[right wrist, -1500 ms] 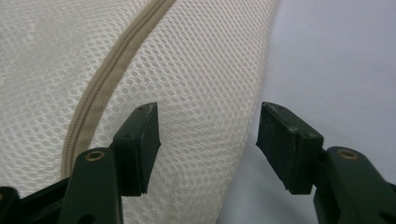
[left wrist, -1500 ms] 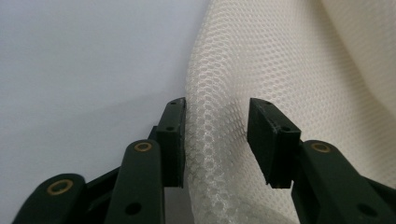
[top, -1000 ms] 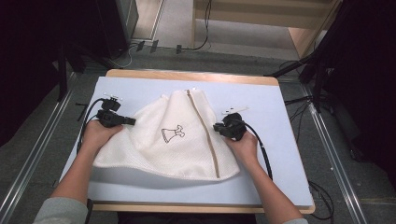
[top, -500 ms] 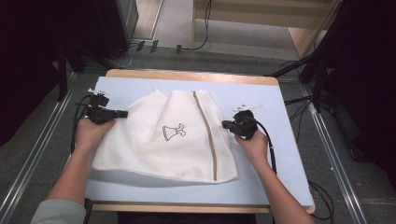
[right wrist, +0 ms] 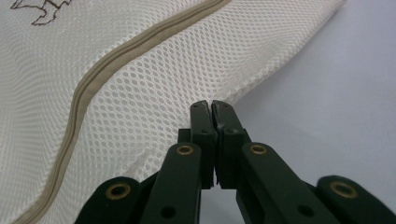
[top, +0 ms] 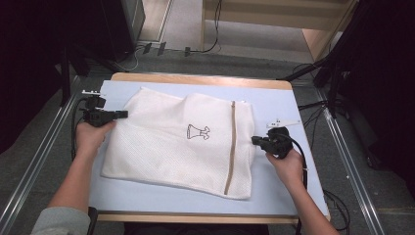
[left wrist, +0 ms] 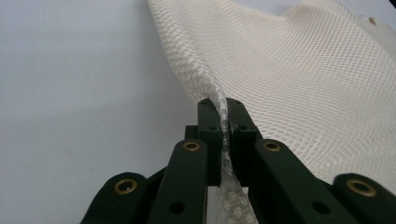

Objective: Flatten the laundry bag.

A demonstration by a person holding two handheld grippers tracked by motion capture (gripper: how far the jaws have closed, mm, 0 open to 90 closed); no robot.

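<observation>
Two forearms enter from the near edge of the light blue table [top: 147, 198], each hand carrying a black two-jaw gripper. Left gripper [top: 116, 114]: at the table's left side, jaws clamped on the left edge of the white mesh laundry bag [top: 181, 147]; in the left gripper view a fold of mesh [left wrist: 223, 116] runs between the closed pads and hangs out below them. Right gripper [top: 255, 140]: at the bag's right edge, jaws pressed together; in the right gripper view the closed tips [right wrist: 211, 112] meet just at the mesh hem [right wrist: 243, 88], and whether any mesh is caught between them cannot be told. Laundry bag: lies spread flat across the middle of the table, between the two grippers, with a beige zipper [top: 231, 147] running near to far along its right part and a small dark outline print [top: 198, 131] near its centre. Beyond the table's wooden far edge: grey floor with cables [top: 147, 49] and a light wooden frame [top: 313, 41].
</observation>
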